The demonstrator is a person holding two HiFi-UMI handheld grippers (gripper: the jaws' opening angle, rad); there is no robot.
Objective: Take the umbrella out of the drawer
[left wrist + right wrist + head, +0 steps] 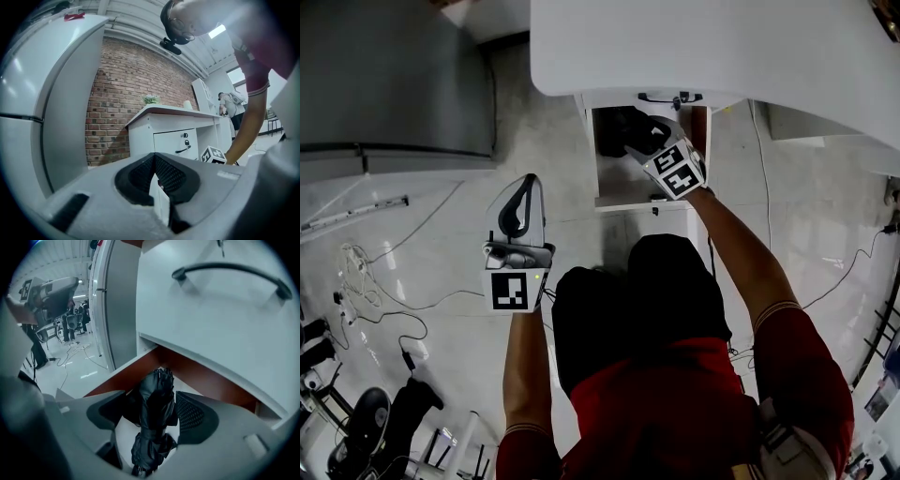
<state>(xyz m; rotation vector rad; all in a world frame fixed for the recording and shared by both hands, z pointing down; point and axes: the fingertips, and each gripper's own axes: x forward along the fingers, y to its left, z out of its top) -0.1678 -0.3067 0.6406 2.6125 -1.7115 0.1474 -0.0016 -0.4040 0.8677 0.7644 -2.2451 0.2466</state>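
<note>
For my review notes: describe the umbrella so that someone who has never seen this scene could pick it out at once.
Find the white counter ahead of the person; below its top one drawer stands open, reddish-brown inside. In it lies the umbrella, a black folded bundle of crinkled fabric between the open jaws of the right gripper. Nothing else dark and soft shows in that drawer.

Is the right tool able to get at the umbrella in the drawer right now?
Probably yes. The drawer is open, and the right tool has its jaws apart on either side of the folded umbrella, with nothing else between them.
</note>
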